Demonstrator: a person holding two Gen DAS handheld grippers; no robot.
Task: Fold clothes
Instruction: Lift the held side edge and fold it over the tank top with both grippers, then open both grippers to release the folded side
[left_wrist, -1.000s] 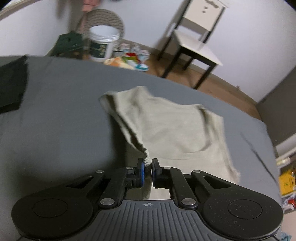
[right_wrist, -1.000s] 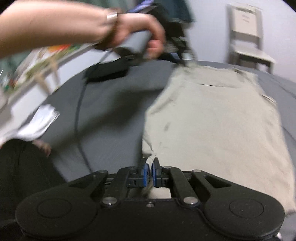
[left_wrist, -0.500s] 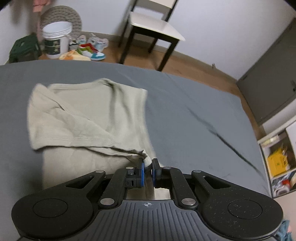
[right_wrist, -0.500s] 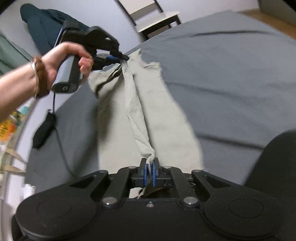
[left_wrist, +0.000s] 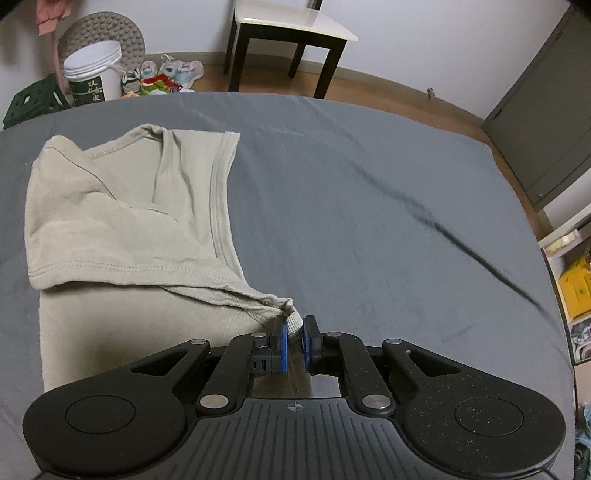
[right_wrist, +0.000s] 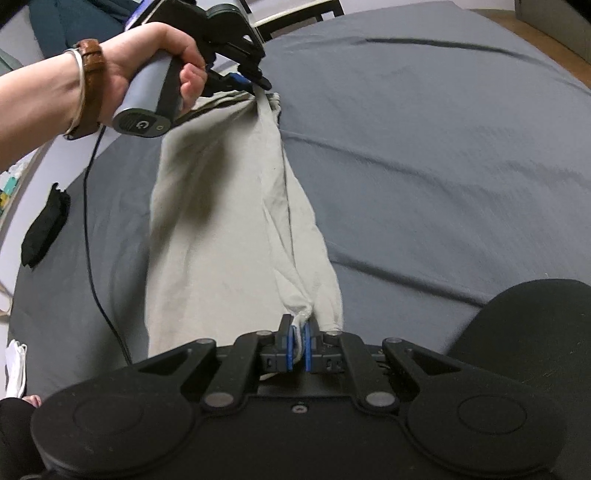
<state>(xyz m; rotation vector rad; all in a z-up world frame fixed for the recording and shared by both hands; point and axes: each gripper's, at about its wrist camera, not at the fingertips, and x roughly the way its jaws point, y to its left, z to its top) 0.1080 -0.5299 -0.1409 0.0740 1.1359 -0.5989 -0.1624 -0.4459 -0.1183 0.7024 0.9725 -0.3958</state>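
A beige sleeveless top (left_wrist: 122, 229) lies on the grey bed sheet (left_wrist: 369, 229), one side folded over the rest. My left gripper (left_wrist: 294, 334) is shut on a corner of the top at its near right edge. In the right wrist view the same top (right_wrist: 221, 229) stretches from my right gripper (right_wrist: 299, 341), shut on its near corner, up to the left gripper (right_wrist: 258, 83) held in a hand (right_wrist: 147, 62) at the far end. The folded edge runs taut between the two grippers.
Beyond the bed stand a white chair (left_wrist: 291, 33), a white bucket (left_wrist: 94, 74), shoes (left_wrist: 162, 75) and a green crate (left_wrist: 33, 101). A grey cabinet (left_wrist: 546, 110) is at the right. A black garment (right_wrist: 46, 225) and a black cable (right_wrist: 92, 229) lie on the sheet at the left.
Both grippers carried their held corners across, folding one side of the top over the rest; the left view swung right and the top now lies at its left.
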